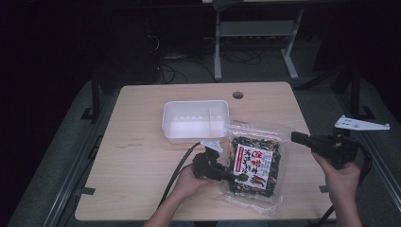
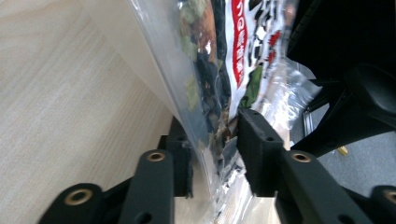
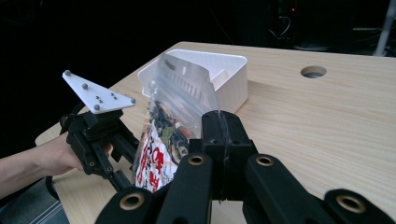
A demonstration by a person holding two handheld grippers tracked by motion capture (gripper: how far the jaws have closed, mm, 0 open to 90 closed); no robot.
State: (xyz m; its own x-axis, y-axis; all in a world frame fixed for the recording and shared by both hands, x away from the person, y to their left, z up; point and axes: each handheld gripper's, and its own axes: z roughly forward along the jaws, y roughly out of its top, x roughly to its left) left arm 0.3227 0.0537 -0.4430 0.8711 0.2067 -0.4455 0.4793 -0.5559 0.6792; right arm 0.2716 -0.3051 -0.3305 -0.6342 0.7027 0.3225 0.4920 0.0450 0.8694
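Observation:
A clear snack bag (image 1: 255, 165) with a red-and-white label and dark contents is tilted up off the wooden table (image 1: 142, 156), right of centre. My left gripper (image 1: 236, 177) grips its lower left edge. In the left gripper view both pads (image 2: 254, 140) press on the bag (image 2: 224, 56), which runs up between the jaws of my left gripper (image 2: 215, 140). The right gripper view shows the bag (image 3: 163, 135) standing on edge with the left gripper (image 3: 123, 177) at its base. My right gripper (image 1: 294, 137) hovers to the right of the bag, shut and empty, its jaws (image 3: 222, 126) pressed together.
A white plastic tub (image 1: 195, 120) with a divider stands behind the bag near the table's middle; its near wall (image 3: 229, 79) faces me. A round cable hole (image 1: 238, 95) lies at the far edge. Bare tabletop stretches to the left. Desk legs and cables lie on the floor beyond.

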